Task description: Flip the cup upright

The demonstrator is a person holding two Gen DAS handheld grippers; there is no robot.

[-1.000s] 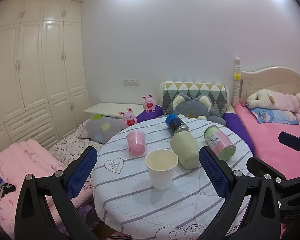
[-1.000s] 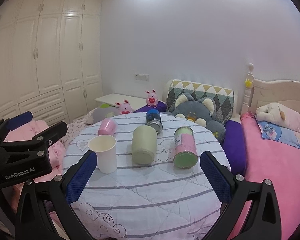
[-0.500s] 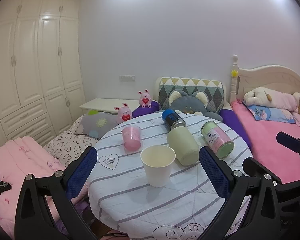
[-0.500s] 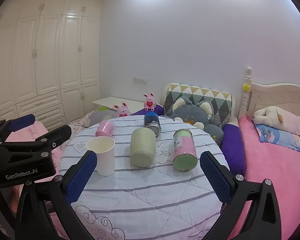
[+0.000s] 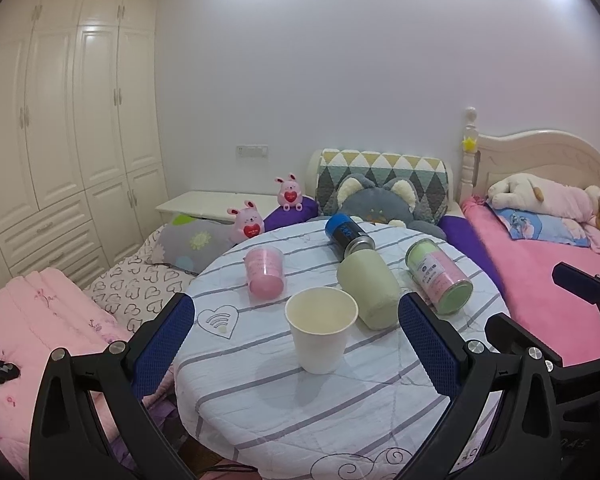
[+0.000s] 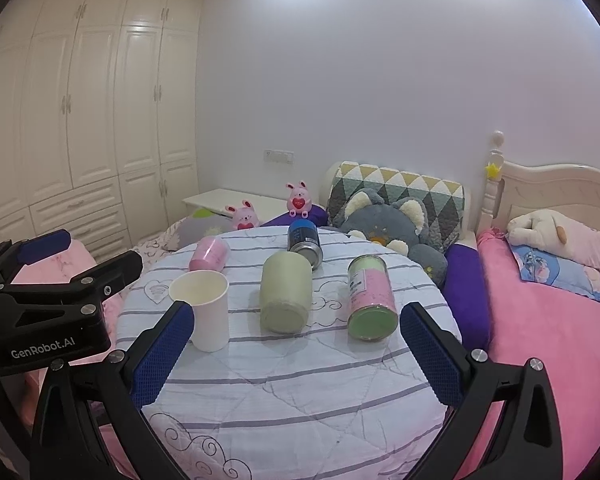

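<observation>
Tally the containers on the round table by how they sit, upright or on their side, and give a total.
Upright: 1, the white paper cup.
On side: 4, the pink cup, blue can, pale green cup, pink-and-green canister.
Total: 5

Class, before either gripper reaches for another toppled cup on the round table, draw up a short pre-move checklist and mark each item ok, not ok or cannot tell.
1. White paper cup upright, mouth up: ok.
2. Pink cup upright: not ok, on its side.
3. Pale green cup upright: not ok, on its side.
4. Left gripper open, holding nothing: ok.
5. Right gripper open, holding nothing: ok.
6. Pale green cup free of the blue can: cannot tell, they look to be touching.
</observation>
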